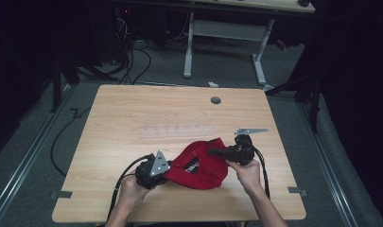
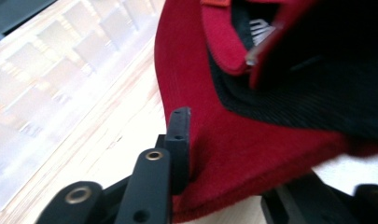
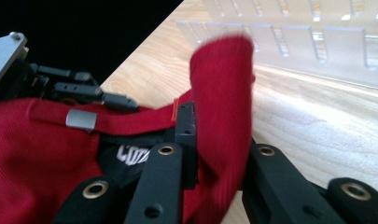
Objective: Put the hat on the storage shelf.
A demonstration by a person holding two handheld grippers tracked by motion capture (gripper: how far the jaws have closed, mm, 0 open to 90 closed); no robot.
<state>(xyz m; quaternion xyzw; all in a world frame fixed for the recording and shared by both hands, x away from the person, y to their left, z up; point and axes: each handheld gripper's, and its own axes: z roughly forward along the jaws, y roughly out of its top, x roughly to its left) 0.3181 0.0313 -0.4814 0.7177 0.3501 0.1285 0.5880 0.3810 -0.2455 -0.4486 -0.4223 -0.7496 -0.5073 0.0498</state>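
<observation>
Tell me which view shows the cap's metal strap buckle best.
The right gripper view: the buckle sits unobstructed on the red cap's strap, sharp enough to read as a flat grey clip. The left gripper view catches a blurred metallic bit inside the cap, possibly the same buckle. From the high view I cannot make it out.

Red cap (image 1: 201, 165) is cloth, a soft matt weave, finely ribbed in the right gripper view, almost felt-like and fuzzy along the brim in the left gripper view. Inside it, a black lining, matt too, with a dark fabric label printed in white. The back strap carries a small buckle (image 3: 81, 120) of dull brushed metal. Table (image 1: 132, 118) is pale wood grain, smooth with a slight sheen that catches the light. Left gripper (image 2: 226, 154) and right gripper (image 3: 219, 154) jaws are matt black plastic, set with brassy metal eyelets. Grey plate (image 1: 160, 163) on the left gripper looks like flat bare metal.
</observation>
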